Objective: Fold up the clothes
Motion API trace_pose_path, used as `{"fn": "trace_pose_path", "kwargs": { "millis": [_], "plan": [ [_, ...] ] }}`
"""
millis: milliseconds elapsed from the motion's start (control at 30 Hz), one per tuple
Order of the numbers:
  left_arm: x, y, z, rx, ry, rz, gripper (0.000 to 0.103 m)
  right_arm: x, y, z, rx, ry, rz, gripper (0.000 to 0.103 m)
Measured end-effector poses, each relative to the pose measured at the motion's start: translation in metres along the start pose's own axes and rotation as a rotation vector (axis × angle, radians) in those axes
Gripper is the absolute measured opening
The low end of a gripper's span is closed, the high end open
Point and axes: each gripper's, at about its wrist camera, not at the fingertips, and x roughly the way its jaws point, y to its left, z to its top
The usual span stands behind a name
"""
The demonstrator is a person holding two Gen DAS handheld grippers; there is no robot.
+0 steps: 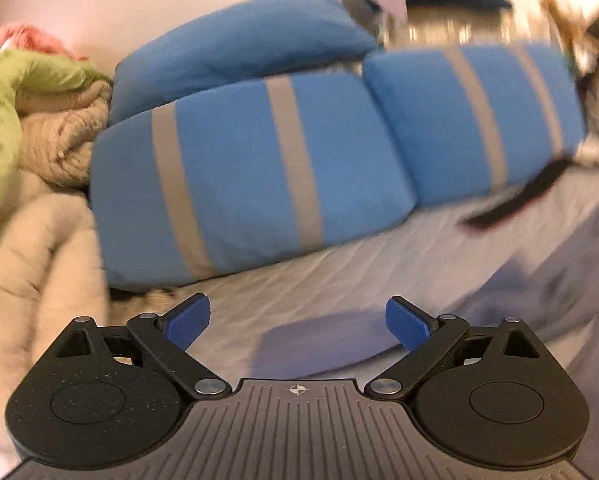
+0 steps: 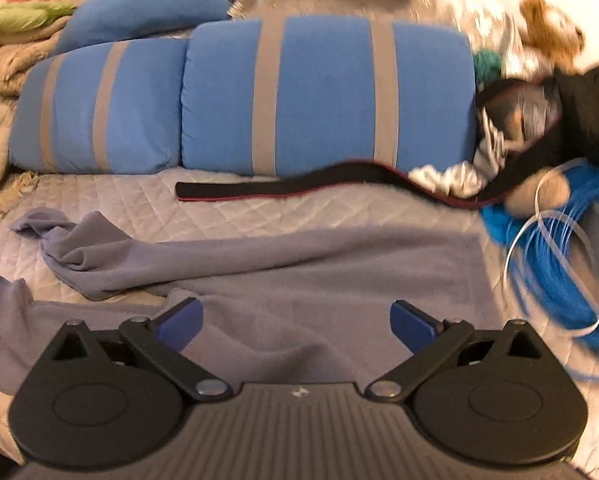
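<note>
Lavender-grey, soft knit fabric, the garment [image 2: 299, 264] lay spread on the quilted bed cover [image 2: 259, 204], one sleeve bunched leftward. Both the left gripper [image 1: 297, 322] and the right gripper [image 2: 295, 326] hovered with jaws apart, empty. Behind, plump blue striped pillows [image 2: 323, 92] and what seemed a black strap [image 2: 283, 190].

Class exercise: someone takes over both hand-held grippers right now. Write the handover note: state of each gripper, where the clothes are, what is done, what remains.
Left hand-held gripper: open, empty, over the bed cover.
Right hand-held gripper: open, empty, just above the grey garment.
The garment lies spread on the bed in front of the striped blue pillows, its sleeves bunched at the left. A black strap lies beyond it.
Done: no fold visible.
Left: straighten the sleeves, then fold.
</note>
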Motion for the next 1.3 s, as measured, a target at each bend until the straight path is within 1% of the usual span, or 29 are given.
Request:
{"fn": "trace_pose_path", "kwargs": {
  "millis": [33, 200, 267, 400, 467, 533, 633, 700, 733, 767, 800, 833, 867, 900, 933, 967, 1000, 1067, 1133, 1200, 1300],
  "plan": [
    [0.009, -0.002, -0.005, 0.061, 0.026, 0.020, 0.096, 0.000, -0.002, -0.001, 0.007, 0.005, 0.005, 0.103],
    [0.056, -0.023, -0.035, 0.381, 0.120, 0.061, 0.096, -0.001, -0.005, -0.006, -0.039, -0.011, -0.027, 0.103],
    [0.074, -0.031, -0.047, 0.473, 0.144, 0.071, 0.096, 0.001, -0.007, -0.008, -0.042, -0.004, -0.034, 0.103],
    [0.102, -0.041, -0.057, 0.556, 0.138, 0.089, 0.095, 0.007, -0.014, -0.009, -0.015, 0.028, -0.038, 0.103],
    [0.113, -0.043, -0.063, 0.615, 0.121, 0.104, 0.095, 0.010, -0.015, -0.009, -0.011, 0.040, -0.040, 0.103],
    [0.120, -0.045, -0.067, 0.670, 0.094, 0.093, 0.093, 0.012, -0.016, -0.010, -0.012, 0.048, -0.043, 0.103],
    [0.127, -0.049, -0.065, 0.717, 0.068, 0.105, 0.094, 0.014, -0.016, -0.009, -0.013, 0.056, -0.041, 0.103],
    [0.132, -0.052, -0.063, 0.740, 0.064, 0.118, 0.093, 0.016, -0.017, -0.009, -0.013, 0.064, -0.037, 0.103],
    [0.134, -0.053, -0.062, 0.752, 0.064, 0.124, 0.091, 0.016, -0.017, -0.008, -0.014, 0.064, -0.036, 0.103],
    [0.134, -0.055, -0.062, 0.766, 0.064, 0.130, 0.086, 0.016, -0.018, -0.008, -0.013, 0.064, -0.035, 0.103],
    [0.134, -0.057, -0.063, 0.786, 0.061, 0.140, 0.083, 0.016, -0.018, -0.008, -0.013, 0.064, -0.034, 0.103],
    [0.132, -0.060, -0.064, 0.809, 0.057, 0.156, 0.075, 0.016, -0.019, -0.008, -0.013, 0.063, -0.032, 0.103],
    [0.131, -0.062, -0.066, 0.833, 0.053, 0.172, 0.065, 0.015, -0.019, -0.008, -0.013, 0.063, -0.031, 0.103],
    [0.131, -0.065, -0.068, 0.853, 0.055, 0.184, 0.059, 0.015, -0.020, -0.007, -0.013, 0.062, -0.030, 0.103],
    [0.132, -0.068, -0.070, 0.868, 0.063, 0.192, 0.047, 0.015, -0.020, -0.007, -0.013, 0.062, -0.029, 0.103],
    [0.131, -0.070, -0.073, 0.876, 0.070, 0.198, 0.039, 0.015, -0.021, -0.007, -0.013, 0.062, -0.028, 0.103],
    [0.130, -0.070, -0.074, 0.876, 0.077, 0.202, 0.034, 0.014, -0.021, -0.007, -0.013, 0.061, -0.027, 0.103],
    [0.129, -0.069, -0.074, 0.861, 0.089, 0.204, 0.011, 0.014, -0.022, -0.006, -0.012, 0.060, -0.025, 0.103],
    [0.127, -0.066, -0.071, 0.837, 0.102, 0.197, 0.003, 0.013, -0.023, -0.006, -0.012, 0.060, -0.022, 0.103],
    [0.123, -0.061, -0.066, 0.813, 0.116, 0.187, 0.003, 0.013, -0.024, -0.005, -0.027, 0.052, -0.024, 0.103],
    [0.113, -0.051, -0.054, 0.785, 0.135, 0.163, 0.003, 0.015, -0.025, -0.001, -0.095, 0.028, -0.048, 0.103]
  ]
}}
